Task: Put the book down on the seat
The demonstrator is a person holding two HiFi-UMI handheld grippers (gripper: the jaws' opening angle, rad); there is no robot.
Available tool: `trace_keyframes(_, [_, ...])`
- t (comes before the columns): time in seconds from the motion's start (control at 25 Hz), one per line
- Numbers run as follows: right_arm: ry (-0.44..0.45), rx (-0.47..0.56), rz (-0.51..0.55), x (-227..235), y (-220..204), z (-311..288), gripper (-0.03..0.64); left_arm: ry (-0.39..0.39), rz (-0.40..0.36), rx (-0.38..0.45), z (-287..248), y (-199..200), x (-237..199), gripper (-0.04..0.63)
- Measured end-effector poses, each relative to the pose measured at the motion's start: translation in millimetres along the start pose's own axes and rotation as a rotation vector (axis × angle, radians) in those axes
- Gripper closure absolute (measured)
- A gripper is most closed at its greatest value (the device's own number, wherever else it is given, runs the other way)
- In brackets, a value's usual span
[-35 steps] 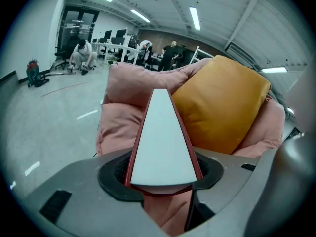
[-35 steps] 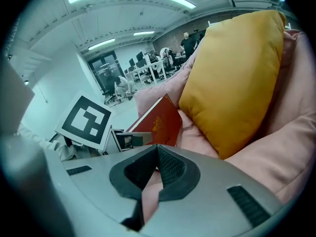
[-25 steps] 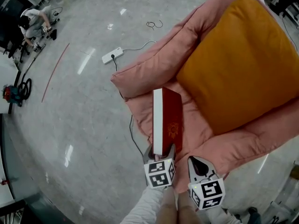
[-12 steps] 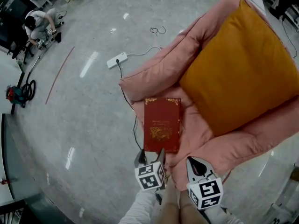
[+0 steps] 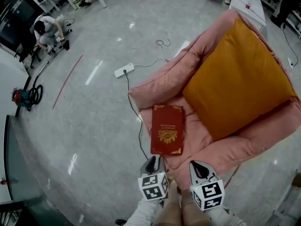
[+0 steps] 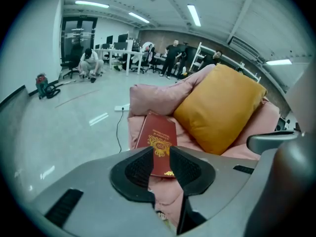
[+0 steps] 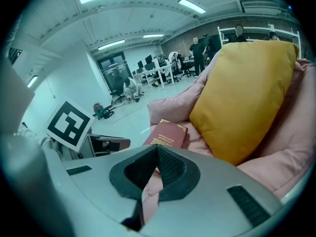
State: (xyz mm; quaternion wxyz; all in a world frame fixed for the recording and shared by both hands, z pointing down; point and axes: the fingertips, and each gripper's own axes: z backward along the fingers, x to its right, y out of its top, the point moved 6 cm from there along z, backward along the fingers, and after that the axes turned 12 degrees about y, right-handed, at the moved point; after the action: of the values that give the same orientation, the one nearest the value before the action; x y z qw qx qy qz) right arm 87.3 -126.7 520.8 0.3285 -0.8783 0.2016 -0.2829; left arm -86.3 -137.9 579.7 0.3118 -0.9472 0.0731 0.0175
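The book is lying flat on the seat, seemingly near its front edge. The left gripper is closing, empty; the right gripper is sitting pinched together. Backing both straight off should be keeping the book undisturbed.

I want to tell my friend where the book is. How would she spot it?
Find the big pink armchair. On its seat, beside the orange cushion, lies the book. It is flat, dark red with gold decoration, while everything around is soft.
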Motion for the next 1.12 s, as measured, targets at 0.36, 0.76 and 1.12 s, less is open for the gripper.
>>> trace_keyframes(0.36, [0.024,0.01,0.033,-14.1,15.7,36.3,0.612,-0.062,-0.069,0.079,72.2,38.2,19.2,0.589])
trace_keyframes(0.76, [0.077,0.044,0.076,-42.3,29.3,68.9,0.612,-0.14,-0.134,0.176,140.9,49.5,40.2,0.591])
trace_keyframes(1.12, [0.112,0.106,0.152,-73.7,50.2,96.3,0.612,-0.166,-0.128,0.23,182.2,50.6,47.5,0.591])
